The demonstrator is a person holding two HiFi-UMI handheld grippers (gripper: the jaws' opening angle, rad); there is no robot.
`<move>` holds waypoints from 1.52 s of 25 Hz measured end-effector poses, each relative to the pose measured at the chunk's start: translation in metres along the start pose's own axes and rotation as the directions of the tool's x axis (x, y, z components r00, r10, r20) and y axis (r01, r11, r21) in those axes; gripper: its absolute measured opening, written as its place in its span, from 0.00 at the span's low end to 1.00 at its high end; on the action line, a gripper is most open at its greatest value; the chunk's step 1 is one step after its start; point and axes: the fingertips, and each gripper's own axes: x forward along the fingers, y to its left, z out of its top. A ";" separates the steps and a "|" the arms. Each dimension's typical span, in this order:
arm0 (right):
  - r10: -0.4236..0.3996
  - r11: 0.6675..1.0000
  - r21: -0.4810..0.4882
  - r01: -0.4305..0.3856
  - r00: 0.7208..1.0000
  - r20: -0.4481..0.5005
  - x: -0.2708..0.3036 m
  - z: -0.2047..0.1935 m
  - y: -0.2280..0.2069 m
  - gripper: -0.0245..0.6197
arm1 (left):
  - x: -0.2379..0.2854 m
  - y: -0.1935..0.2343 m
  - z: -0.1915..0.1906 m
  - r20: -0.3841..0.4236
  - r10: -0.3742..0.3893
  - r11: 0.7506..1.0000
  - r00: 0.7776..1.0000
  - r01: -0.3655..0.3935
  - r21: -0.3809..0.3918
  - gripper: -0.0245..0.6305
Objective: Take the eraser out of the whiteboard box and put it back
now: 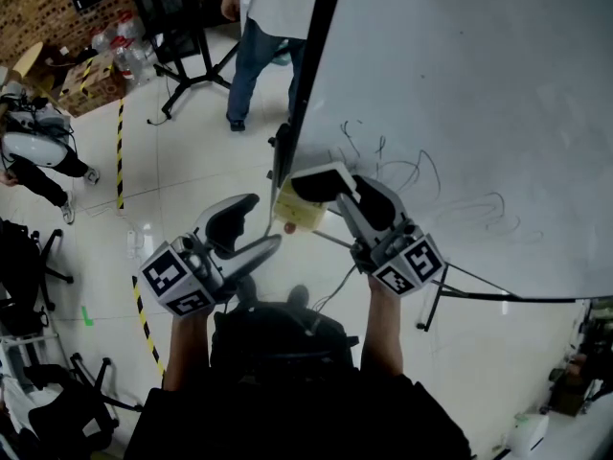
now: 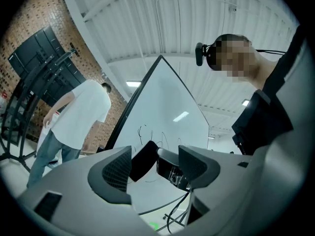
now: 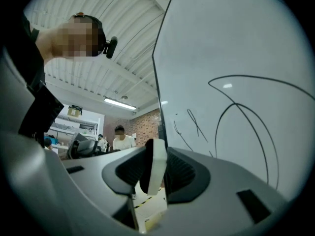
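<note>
My right gripper [image 1: 330,188] is shut on the eraser [image 1: 316,180], a white block with a black felt face, held on edge between the pads [image 3: 153,165]. It hangs just above a yellowish box [image 1: 299,213] fixed at the left edge of the whiteboard [image 1: 460,94]. My left gripper [image 1: 263,221] stands open to the left of the box, with nothing between its fingers. In the left gripper view the eraser's black face [image 2: 144,159] shows beyond the open jaws, apart from them.
The whiteboard carries black scribbles [image 1: 412,175] and stands on a dark frame [image 1: 287,142] with stand legs [image 1: 450,290]. A person in a white shirt [image 1: 263,27] stands behind it. Yellow-black floor tape [image 1: 121,151] and equipment stands [image 1: 177,27] lie at the left.
</note>
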 end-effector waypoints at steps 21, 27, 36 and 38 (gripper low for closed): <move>0.003 0.998 -0.059 -0.015 0.981 -0.196 0.010 -0.063 -0.002 0.27 | -0.008 0.005 -0.006 -0.003 0.024 1.000 1.000 -0.025 -0.013 0.48; 0.002 0.997 -0.075 -0.021 0.970 -0.244 0.011 -0.078 -0.001 0.27 | -0.010 0.005 -0.007 -0.006 0.027 0.999 1.000 -0.027 -0.018 0.48; -0.010 0.992 -0.122 -0.030 0.949 -0.316 0.014 -0.110 -0.004 0.27 | -0.013 0.005 -0.010 -0.004 0.031 0.999 1.000 -0.031 -0.020 0.48; -0.010 0.990 -0.136 -0.038 0.943 -0.333 0.014 -0.117 -0.003 0.27 | -0.013 0.005 -0.011 -0.005 0.033 0.999 0.999 -0.033 -0.021 0.48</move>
